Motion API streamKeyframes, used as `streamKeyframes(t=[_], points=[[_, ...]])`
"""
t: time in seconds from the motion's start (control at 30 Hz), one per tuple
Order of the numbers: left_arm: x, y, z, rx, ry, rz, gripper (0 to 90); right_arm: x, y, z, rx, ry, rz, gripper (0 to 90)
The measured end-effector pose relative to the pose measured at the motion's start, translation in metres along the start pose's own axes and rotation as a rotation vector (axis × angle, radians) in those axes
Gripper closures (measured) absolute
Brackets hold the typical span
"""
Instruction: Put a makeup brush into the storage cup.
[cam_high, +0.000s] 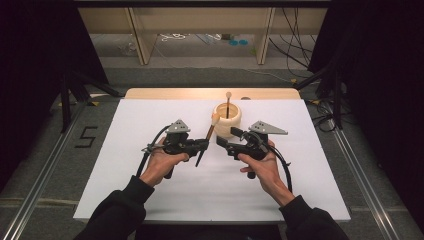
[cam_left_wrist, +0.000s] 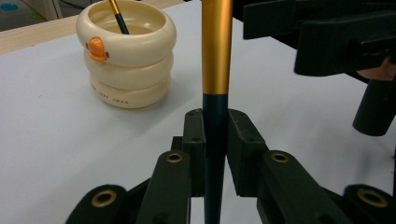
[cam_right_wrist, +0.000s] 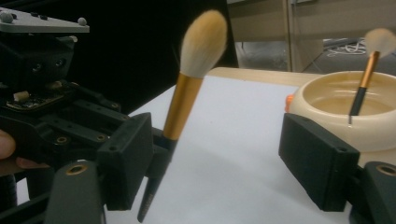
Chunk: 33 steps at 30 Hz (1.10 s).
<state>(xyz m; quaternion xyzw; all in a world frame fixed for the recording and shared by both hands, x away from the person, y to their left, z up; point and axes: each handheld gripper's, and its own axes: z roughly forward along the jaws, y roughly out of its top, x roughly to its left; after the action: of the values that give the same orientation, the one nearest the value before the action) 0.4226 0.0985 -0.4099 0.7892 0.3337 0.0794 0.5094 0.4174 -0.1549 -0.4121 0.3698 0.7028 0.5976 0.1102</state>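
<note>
The left gripper (cam_high: 204, 145) pinches a makeup brush (cam_high: 209, 136) by the dark lower part of its handle, jaws pressed against it from both sides, as the left gripper view shows plainly: the dark shaft (cam_left_wrist: 215, 140) runs up between the two black pads and turns gold above them. In the high view the brush leans, its pale bristle head up and toward the cream holder (cam_high: 227, 120), its dark tip pointing down at the white table sheet (cam_high: 150, 190) without touching it. The right gripper (cam_high: 225, 142) sits just beside the brush on its other side, jaws spread and nothing between the pads; no earlier picture shows them otherwise. In the right gripper view the brush (cam_right_wrist: 184, 98) stands tilted near that gripper's left jaw, seemingly a little beyond it, though the blur on the bristles makes the gap hard to judge. The holder, a ringed cream cup with a small orange duck mark (cam_left_wrist: 96, 49), stands at the far middle of the table, near both grippers, and a second brush (cam_high: 228, 102) stands inside it, leaning on the rim, bristles up.
</note>
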Motion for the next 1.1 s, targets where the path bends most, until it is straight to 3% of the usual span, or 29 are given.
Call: streamKeyframes(t=[0.13,0.3,0.33,0.4,0.43,0.73,1.1], points=[[-0.002,0.0,0.001,-0.017,-0.004,0.001,78.5,0.002,0.0,0.009,-0.03,0.028,0.006,33.7],[-0.004,-0.001,0.001,-0.038,0.0,0.003,78.5,0.003,0.002,0.015,-0.009,0.044,0.024,39.5],[-0.004,-0.001,0.002,-0.041,-0.002,-0.002,78.5,0.003,0.001,0.017,-0.036,0.053,0.026,40.7],[-0.005,-0.002,0.002,-0.039,0.004,0.002,78.5,0.005,0.003,0.017,-0.015,0.055,0.033,43.2],[-0.005,-0.002,0.002,-0.041,0.005,0.003,78.5,0.005,0.003,0.019,-0.038,0.072,0.037,45.1],[-0.006,0.0,0.0,-0.079,0.008,-0.007,78.5,0.003,0.001,0.026,-0.038,0.097,0.077,59.0],[-0.008,0.001,0.0,-0.093,0.0,-0.009,78.5,0.004,0.001,0.03,-0.044,0.145,0.114,68.8]])
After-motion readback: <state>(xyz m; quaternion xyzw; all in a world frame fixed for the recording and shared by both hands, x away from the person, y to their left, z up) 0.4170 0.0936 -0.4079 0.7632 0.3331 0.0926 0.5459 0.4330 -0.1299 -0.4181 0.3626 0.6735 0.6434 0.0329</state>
